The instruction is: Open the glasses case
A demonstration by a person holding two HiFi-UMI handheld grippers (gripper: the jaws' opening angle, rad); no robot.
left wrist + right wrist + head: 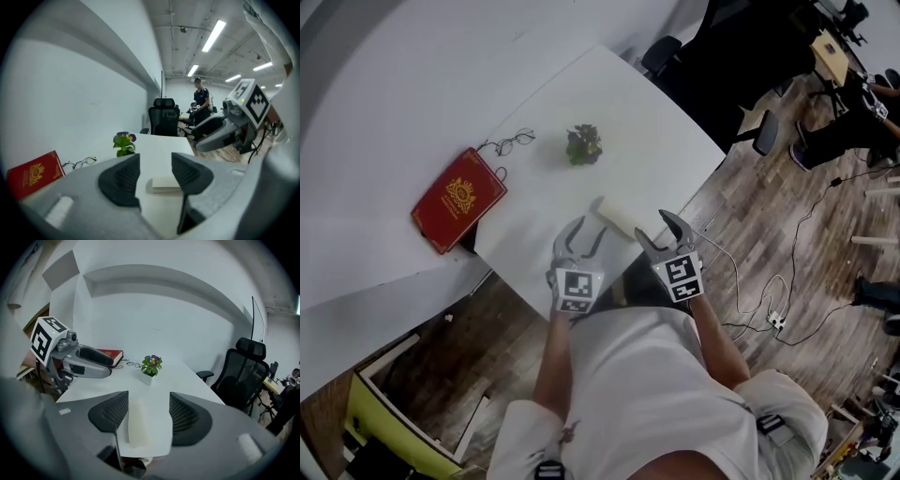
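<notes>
Just ahead of the left gripper (pixel 581 234) and right gripper (pixel 660 231), both hovering with jaws apart and empty, the glasses case (pixel 619 218) is lying at the table (pixel 647 141) edge, crosswise to the left one and lengthwise to the right.

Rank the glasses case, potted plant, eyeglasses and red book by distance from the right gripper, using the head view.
1. Glasses case, just ahead of the right gripper, by the near edge of the table.
2. Potted plant, farther in, mid-surface.
3. Eyeglasses and red book, far left end; too close to call.
</notes>
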